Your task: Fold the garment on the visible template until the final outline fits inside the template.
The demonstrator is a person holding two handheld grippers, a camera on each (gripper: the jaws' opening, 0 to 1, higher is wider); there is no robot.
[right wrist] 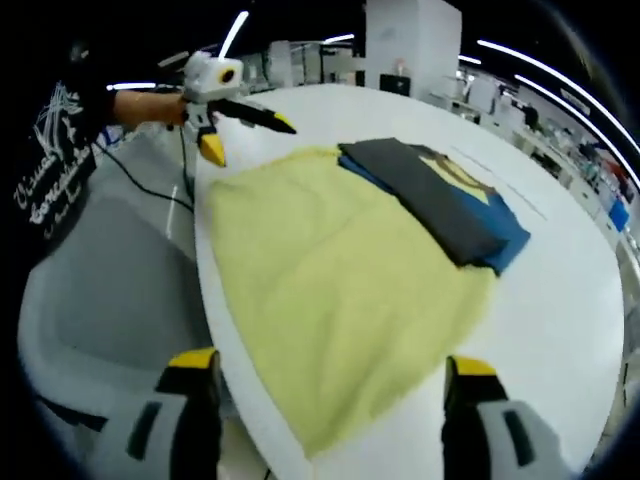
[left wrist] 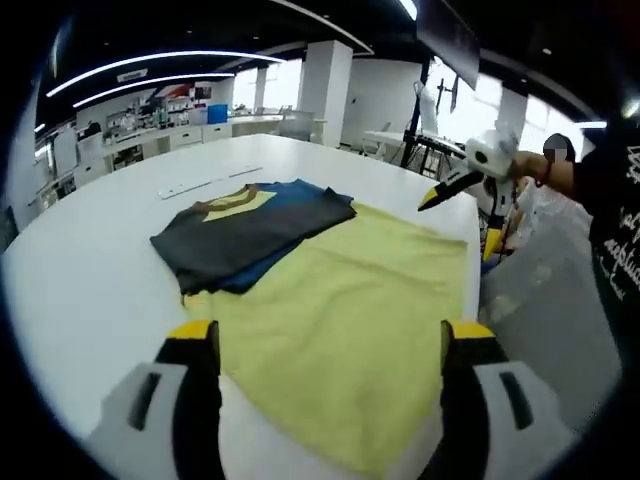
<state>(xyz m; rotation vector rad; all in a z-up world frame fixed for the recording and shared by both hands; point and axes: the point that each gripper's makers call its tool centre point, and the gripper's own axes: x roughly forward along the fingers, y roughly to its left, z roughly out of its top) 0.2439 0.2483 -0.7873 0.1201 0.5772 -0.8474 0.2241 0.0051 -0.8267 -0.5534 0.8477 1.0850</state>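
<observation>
On yellow template (left wrist: 350, 310), folded grey-and-blue garment (left wrist: 250, 232); both tongs spread, empty

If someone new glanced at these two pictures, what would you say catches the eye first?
The big yellow cloth spread over the near edge of the white table stands out most. On its far end lies a folded garment in dark grey, blue and yellow. Both hand-held grippers are open: the left hand-held gripper frames the cloth in its own view, and the right hand-held gripper hovers beyond the cloth's far corner.
</observation>
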